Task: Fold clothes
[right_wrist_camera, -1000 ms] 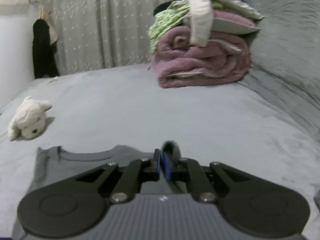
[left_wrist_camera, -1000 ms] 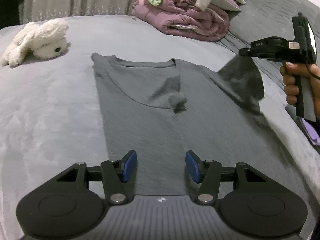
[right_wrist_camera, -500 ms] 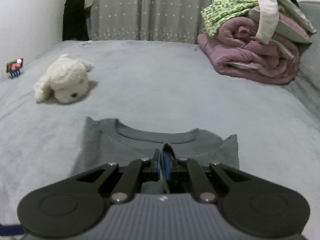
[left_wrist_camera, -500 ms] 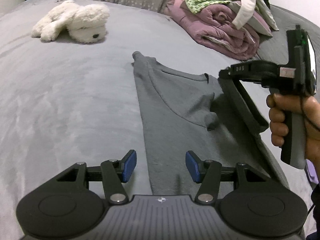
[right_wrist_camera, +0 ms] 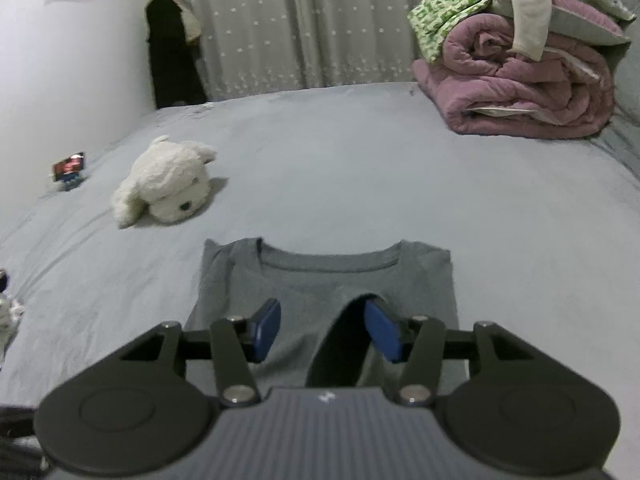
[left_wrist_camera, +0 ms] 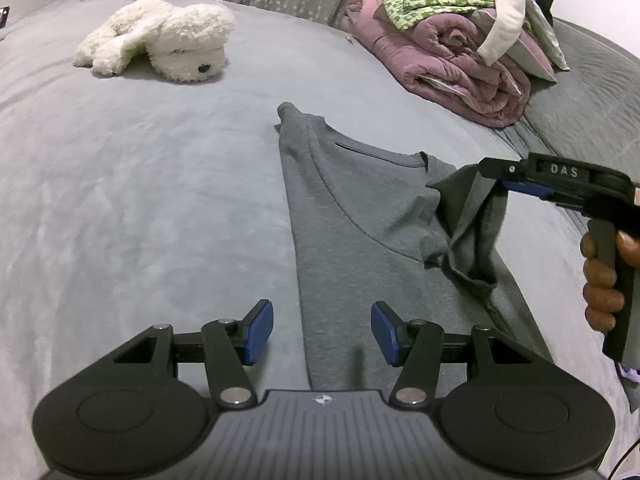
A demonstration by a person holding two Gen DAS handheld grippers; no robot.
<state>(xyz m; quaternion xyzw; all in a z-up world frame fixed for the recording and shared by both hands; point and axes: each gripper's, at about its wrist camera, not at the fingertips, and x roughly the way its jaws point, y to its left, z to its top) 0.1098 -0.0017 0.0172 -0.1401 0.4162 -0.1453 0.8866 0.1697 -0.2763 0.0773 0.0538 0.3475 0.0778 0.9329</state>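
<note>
One grey T-shirt [left_wrist_camera: 360, 248]. One white plush toy [left_wrist_camera: 168, 42]. One rolled purple blanket [right_wrist_camera: 520, 92], topped by perhaps three or four loose garments [right_wrist_camera: 452, 4]; exact count unclear. One small phone-like object [right_wrist_camera: 70, 168]. Two grippers: left gripper [left_wrist_camera: 322, 332], right gripper [right_wrist_camera: 324, 330].

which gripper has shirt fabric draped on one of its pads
The right gripper: the grey t-shirt's sleeve hangs on one blue pad, jaws just opened. The left gripper is bare.
</note>
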